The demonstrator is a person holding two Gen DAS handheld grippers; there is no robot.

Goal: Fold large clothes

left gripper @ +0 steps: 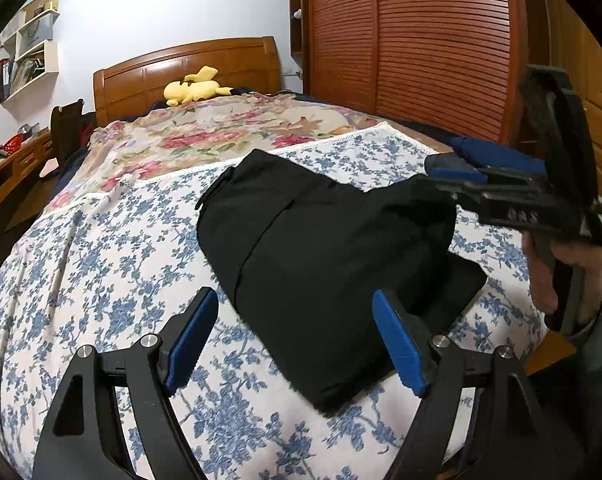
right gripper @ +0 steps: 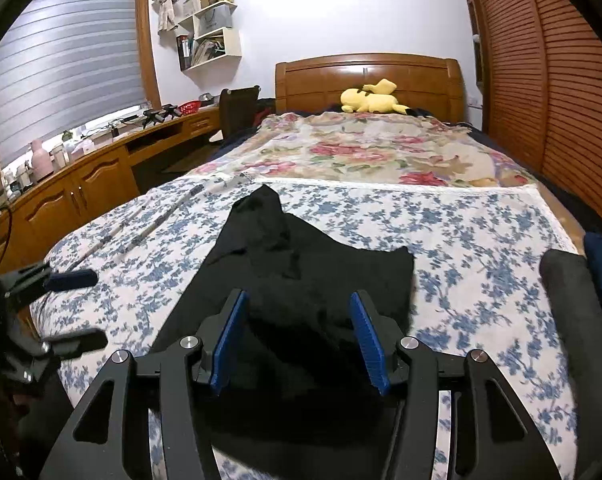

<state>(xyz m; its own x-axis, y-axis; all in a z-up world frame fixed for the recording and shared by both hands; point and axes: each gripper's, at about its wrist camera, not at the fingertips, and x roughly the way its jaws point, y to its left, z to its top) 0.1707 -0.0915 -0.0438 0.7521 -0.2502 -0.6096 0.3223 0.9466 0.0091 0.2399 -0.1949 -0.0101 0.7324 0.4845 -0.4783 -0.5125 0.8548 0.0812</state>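
A black garment [left gripper: 321,248] lies folded into a thick bundle on the blue-flowered bed sheet [left gripper: 101,264]. My left gripper [left gripper: 295,294] hovers over its near end, jaws wide open, and the blue pads [left gripper: 397,340] straddle the cloth without pressing it. My right gripper [left gripper: 441,154] is at the bundle's right side, where a corner of the cloth is raised. In the right wrist view the garment [right gripper: 321,272] is heaped between the right gripper's [right gripper: 299,296] parted pads [right gripper: 367,340], which stand clear of it. The left gripper [right gripper: 77,308] shows open at the left edge.
A floral blanket [left gripper: 205,140] covers the far half of the bed, with a yellow plush toy [right gripper: 371,100] by the wooden headboard [right gripper: 365,72]. Louvred wardrobe doors [left gripper: 421,52] run along the right. A wooden desk [right gripper: 101,168] lines the left wall. A person's hand [left gripper: 549,272] holds the right gripper.
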